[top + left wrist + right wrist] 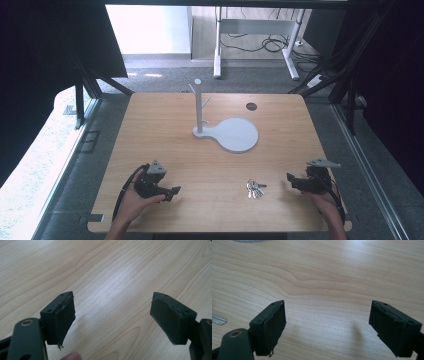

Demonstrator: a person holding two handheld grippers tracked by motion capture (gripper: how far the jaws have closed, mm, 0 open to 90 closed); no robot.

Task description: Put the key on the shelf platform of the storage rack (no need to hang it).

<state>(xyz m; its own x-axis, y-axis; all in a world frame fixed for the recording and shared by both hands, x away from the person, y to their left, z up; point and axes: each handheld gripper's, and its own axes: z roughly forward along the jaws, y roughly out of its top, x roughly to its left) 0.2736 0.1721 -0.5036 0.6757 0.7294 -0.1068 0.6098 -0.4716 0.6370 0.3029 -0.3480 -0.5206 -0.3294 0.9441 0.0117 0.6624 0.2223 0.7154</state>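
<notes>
A bunch of keys (pixel 254 188) lies flat on the wooden table (pixel 165 150) near its front edge, right of centre. One key tip (pixel 218 319) shows at the left edge of the right gripper view. A white stand (pixel 199 107) with short pegs rises from a round white base (pixel 236 134) in the middle of the table. My left gripper (pixel 176 191) rests at the front left, open, nothing between its pads (pixel 63 317). My right gripper (pixel 290 177) sits at the front right, a little right of the keys, open and empty.
A small round hole (pixel 251 106) is cut in the table at the back right. Beyond the far edge stand white desk legs (pixel 218 50) and loose cables (pixel 272 44) on the floor. Dark frame bars (pixel 350 100) flank both sides.
</notes>
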